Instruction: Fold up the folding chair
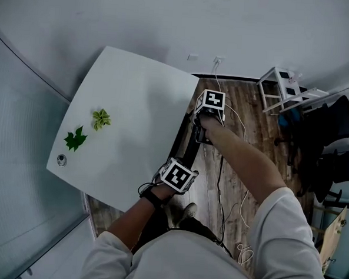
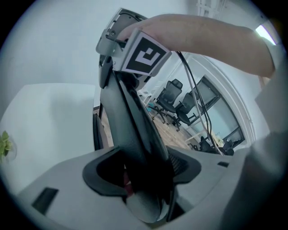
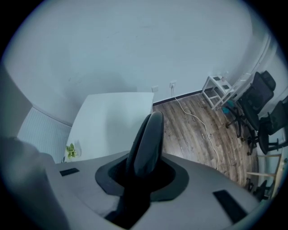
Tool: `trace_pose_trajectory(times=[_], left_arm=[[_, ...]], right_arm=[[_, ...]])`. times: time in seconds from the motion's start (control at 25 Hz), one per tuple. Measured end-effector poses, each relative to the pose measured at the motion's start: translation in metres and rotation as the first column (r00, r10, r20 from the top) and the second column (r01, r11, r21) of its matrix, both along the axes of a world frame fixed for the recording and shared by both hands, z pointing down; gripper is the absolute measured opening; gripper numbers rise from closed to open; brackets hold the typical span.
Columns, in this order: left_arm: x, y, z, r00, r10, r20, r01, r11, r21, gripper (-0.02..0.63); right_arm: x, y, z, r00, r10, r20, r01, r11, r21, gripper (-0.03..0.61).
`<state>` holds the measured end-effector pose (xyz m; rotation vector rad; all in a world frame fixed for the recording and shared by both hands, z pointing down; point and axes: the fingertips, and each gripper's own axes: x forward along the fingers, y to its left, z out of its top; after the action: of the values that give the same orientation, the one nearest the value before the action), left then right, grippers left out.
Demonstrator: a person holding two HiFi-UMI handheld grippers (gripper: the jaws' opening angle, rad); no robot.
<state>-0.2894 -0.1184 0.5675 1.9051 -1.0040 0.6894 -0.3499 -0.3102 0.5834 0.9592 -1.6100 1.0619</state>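
The black folding chair [image 1: 186,139] stands edge-on beside the white table, folded thin, over the wood floor. My left gripper [image 1: 173,172] grips its near end and my right gripper [image 1: 207,111] its far end, both pointing down. In the left gripper view the chair's dark panel [image 2: 130,130] runs up out of the left gripper [image 2: 144,175], whose jaws are closed on it, toward the right gripper's marker cube [image 2: 144,54]. In the right gripper view a rounded black chair edge [image 3: 147,134] fills the right gripper [image 3: 141,175]. The pads themselves are hidden behind the chair.
The white table [image 1: 130,98] lies left of the chair, with two green leafy sprigs [image 1: 101,118] [image 1: 75,139] and a small round object [image 1: 62,160] near its left edge. A white rack [image 1: 281,89], dark office chairs [image 1: 333,140] and a floor cable [image 1: 222,186] are at the right.
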Motion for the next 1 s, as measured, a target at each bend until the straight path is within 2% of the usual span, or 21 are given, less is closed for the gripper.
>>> trace_pose_trajectory(times=[0.2, 0.36, 0.48, 0.56, 0.76, 1.0], left_arm=[[-0.017, -0.002, -0.001, 0.998, 0.014, -0.054, -0.013, 1.0, 0.013, 0.273], [-0.036, 0.001, -0.002, 0.997, 0.0, -0.075, 0.001, 1.0, 0.007, 0.275], [-0.039, 0.003, -0.002, 0.998, 0.017, -0.067, -0.017, 1.0, 0.008, 0.284], [-0.038, 0.002, -0.006, 0.998, 0.013, -0.067, -0.012, 1.0, 0.016, 0.287], [-0.046, -0.005, -0.024, 0.991, -0.086, -0.106, 0.092, 0.994, 0.054, 0.284], [-0.066, -0.01, -0.054, 0.987, -0.162, -0.018, 0.163, 0.975, 0.154, 0.285]], right_arm=[[-0.023, 0.0, 0.001, 1.0, -0.014, 0.007, 0.014, 1.0, -0.008, 0.121], [-0.043, 0.004, 0.001, 0.998, -0.02, 0.067, 0.022, 1.0, -0.019, 0.163], [-0.05, 0.008, -0.003, 0.991, -0.062, 0.117, 0.063, 0.998, -0.005, 0.206], [-0.053, 0.011, -0.006, 0.984, -0.078, 0.159, 0.078, 0.997, 0.006, 0.259], [-0.043, 0.009, -0.037, 0.955, -0.088, 0.282, 0.076, 0.996, 0.052, 0.267], [0.001, 0.015, -0.084, 0.913, -0.093, 0.397, 0.046, 0.991, 0.127, 0.264]])
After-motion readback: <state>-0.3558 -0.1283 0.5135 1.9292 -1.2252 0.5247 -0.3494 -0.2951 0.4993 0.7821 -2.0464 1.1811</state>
